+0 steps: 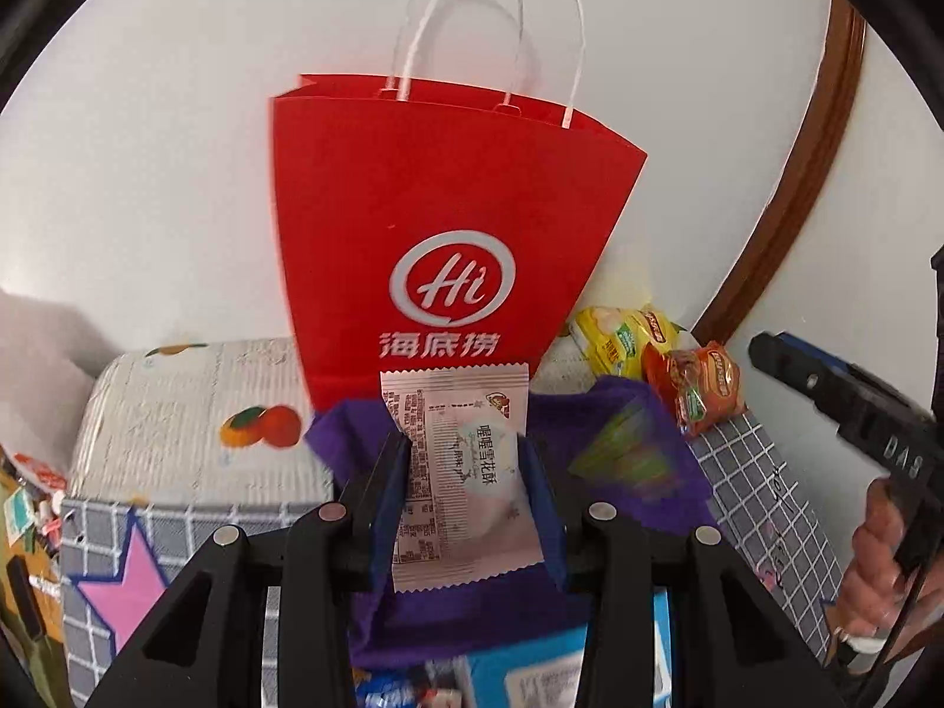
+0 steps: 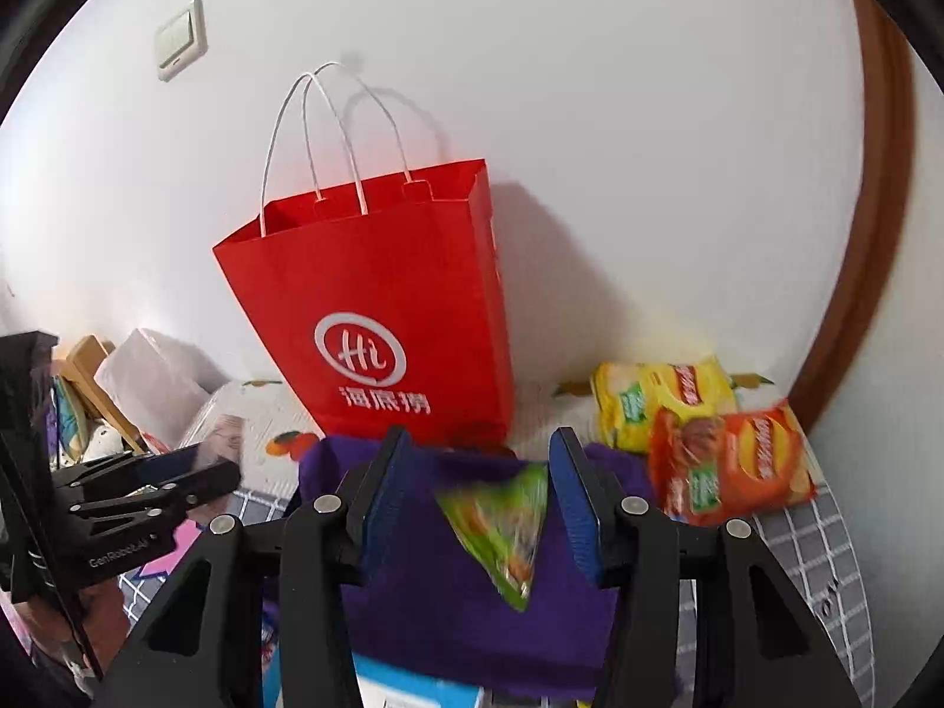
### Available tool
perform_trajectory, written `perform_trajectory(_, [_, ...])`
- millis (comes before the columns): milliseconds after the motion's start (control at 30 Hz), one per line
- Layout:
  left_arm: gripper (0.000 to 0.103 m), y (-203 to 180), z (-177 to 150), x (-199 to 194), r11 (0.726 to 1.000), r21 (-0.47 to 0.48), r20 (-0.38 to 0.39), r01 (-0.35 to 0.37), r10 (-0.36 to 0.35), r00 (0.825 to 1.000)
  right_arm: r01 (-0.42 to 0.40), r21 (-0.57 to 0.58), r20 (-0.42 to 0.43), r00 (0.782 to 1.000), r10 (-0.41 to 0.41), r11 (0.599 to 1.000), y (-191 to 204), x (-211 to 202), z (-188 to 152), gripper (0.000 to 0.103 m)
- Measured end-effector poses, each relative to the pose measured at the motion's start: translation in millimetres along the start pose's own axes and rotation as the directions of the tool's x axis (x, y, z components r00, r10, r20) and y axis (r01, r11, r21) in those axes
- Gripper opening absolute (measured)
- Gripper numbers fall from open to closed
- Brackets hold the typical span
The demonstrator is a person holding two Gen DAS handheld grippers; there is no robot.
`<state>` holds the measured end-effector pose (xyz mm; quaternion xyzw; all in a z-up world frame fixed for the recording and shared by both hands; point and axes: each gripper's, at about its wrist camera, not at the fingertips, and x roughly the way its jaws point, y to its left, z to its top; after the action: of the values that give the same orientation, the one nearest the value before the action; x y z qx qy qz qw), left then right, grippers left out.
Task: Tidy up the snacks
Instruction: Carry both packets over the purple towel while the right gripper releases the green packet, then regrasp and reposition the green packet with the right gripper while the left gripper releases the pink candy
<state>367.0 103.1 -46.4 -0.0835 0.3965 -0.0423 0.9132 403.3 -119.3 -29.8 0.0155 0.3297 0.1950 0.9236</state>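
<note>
Against the white wall (image 2: 590, 118) stood my red paper bag (image 2: 377, 307); left gripper (image 1: 466, 472) jaws clamped a nougat sachet (image 1: 466, 489), right gripper (image 2: 478, 495) jaws held a green snack packet (image 2: 501, 525); two chip bags (image 2: 725, 460) remained unpacked.

The left gripper (image 1: 466, 489) points downward at a slant, its two blue pads clamped on the sides of a pale snack sachet (image 1: 466, 472). The right gripper (image 2: 481, 507) also angles down, with a green triangular packet (image 2: 501, 525) between its pads, touching the right one; a hand (image 1: 879, 566) grasps its handle
</note>
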Motion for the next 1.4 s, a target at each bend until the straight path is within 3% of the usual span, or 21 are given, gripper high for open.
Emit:
perform_trajectory(100, [0.037, -2.9, 3.3, 20.2, 1.000, 0.017, -0.016, 0.000, 0.001, 1.000, -0.004, -0.036, -0.043, 0.999, 0.002, 0.999, -3.8, 22.2, -8.2, 0.038])
perform_trajectory(267, [0.037, -2.2, -1.0, 64.5, 1.000, 0.009, -0.095, 0.008, -0.007, 0.995, 0.032, -0.067, -0.124, 0.991, -0.041, 0.997, -19.1, 59.5, -18.9, 0.038])
perform_trajectory(400, [0.037, 2.2, -8.9, 86.3, 1.000, 0.012, -0.146, 0.001, 0.001, 0.989, 0.046, -0.115, -0.174, 0.982, -0.066, 0.992, -32.9, 78.4, -25.4, 0.068])
perform_trajectory(600, [0.037, 10.2, -15.9, 106.2, 1.000, 0.000, -0.190, -0.013, 0.013, 0.982, 0.039, -0.205, -0.307, 0.946, -0.103, 0.978, -37.9, 118.4, -50.0, 0.068])
perform_trajectory(733, [0.037, 13.0, -18.7, 115.3, 1.000, 0.003, -0.209, -0.013, 0.013, 0.978, 0.074, -0.236, -0.380, 0.911, -0.162, 0.969, -40.1, 144.9, -65.6, 0.068])
perform_trajectory(767, [0.037, 12.6, -19.3, 117.7, 1.000, 0.003, -0.215, -0.011, 0.012, 0.976, 0.085, -0.244, -0.395, 0.901, -0.179, 0.966, -41.4, 150.2, -69.2, 0.068])
perform_trajectory(833, [0.037, 13.0, -20.6, 121.7, 1.000, 0.002, -0.225, -0.009, 0.010, 0.974, 0.101, -0.259, -0.413, 0.887, -0.205, 0.960, -43.2, 160.7, -76.2, 0.057])
perform_trajectory(867, [0.037, 13.2, -21.1, 123.7, 1.000, 0.002, -0.229, -0.010, 0.010, 0.973, 0.104, -0.266, -0.416, 0.885, -0.211, 0.958, -43.1, 163.4, -78.5, 0.045])
perform_trajectory(967, [0.037, 14.5, -21.8, 127.4, 1.000, 0.000, -0.234, -0.013, 0.013, 0.972, 0.102, -0.273, -0.402, 0.891, -0.210, 0.957, -42.5, 164.3, -80.9, 0.029])
perform_trajectory(1300, [0.037, 18.0, -22.1, 135.2, 1.000, -0.015, -0.227, -0.008, 0.004, 0.974, 0.119, -0.187, -0.264, 0.950, -0.167, 0.975, -49.3, 126.0, -52.4, 0.027])
perform_trajectory(1400, [0.037, 20.8, -23.6, 140.0, 1.000, -0.031, -0.232, -0.001, -0.006, 0.973, 0.124, -0.181, -0.260, 0.951, -0.169, 0.976, -50.4, 126.9, -50.6, 0.027])
